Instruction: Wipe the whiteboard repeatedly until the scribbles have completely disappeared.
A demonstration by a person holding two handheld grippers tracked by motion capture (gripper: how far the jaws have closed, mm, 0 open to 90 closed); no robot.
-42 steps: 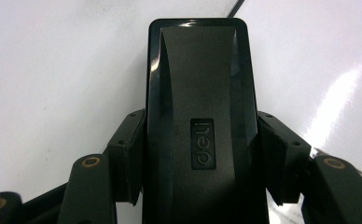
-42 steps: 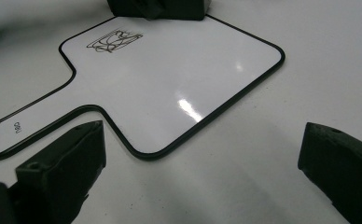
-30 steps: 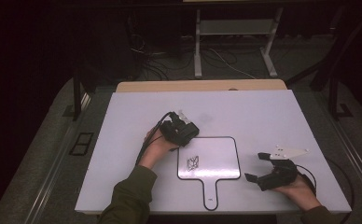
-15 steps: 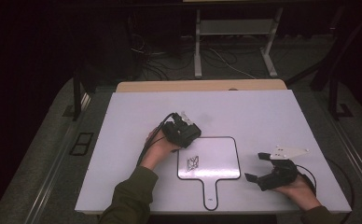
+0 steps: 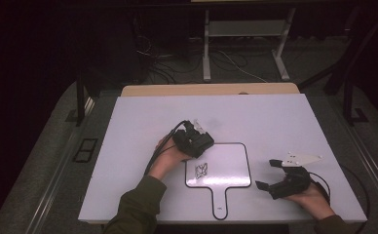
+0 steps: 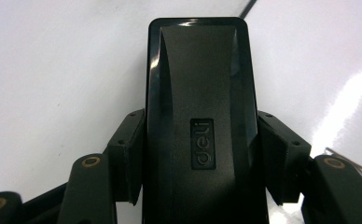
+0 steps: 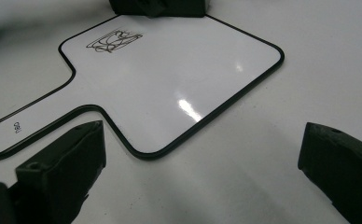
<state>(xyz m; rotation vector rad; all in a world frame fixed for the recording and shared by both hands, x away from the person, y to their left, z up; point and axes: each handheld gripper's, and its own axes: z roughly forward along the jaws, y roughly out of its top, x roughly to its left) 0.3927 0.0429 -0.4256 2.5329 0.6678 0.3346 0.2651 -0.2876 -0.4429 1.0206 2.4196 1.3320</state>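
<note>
Black plastic eraser (image 6: pixel 200 121) clamped between both jaws of the left gripper (image 6: pixel 200 154), seen close in the left gripper view — pads pressed flat on its two long sides, a small embossed brand mark on its top face, pale glossy surface beneath. From the high view, same left gripper (image 5: pixel 195 141) over the upper left corner of the white paddle-shaped board (image 5: pixel 226 163), eraser itself hidden under the black body. Small dark scribble (image 5: pixel 201 170) on the board just below that gripper, untouched by it as far as can be told.

Right gripper view: board (image 7: pixel 170 79) lying flat with thin black border, handle running off to the left, scribble (image 7: pixel 114 40) near its far corner — much clearer here than from above. Right gripper (image 7: pixel 202 163) with jaws spread wide, nothing between them, close above the white table (image 7: pixel 319 60).

Left hand (image 5: pixel 170 158) wrapped around its gripper, forearm in a green sleeve (image 5: pixel 136 209) slanting up from the bottom edge. Right gripper (image 5: pixel 282 180) low near the table's right front, beside the board, pointing toward it.
</note>
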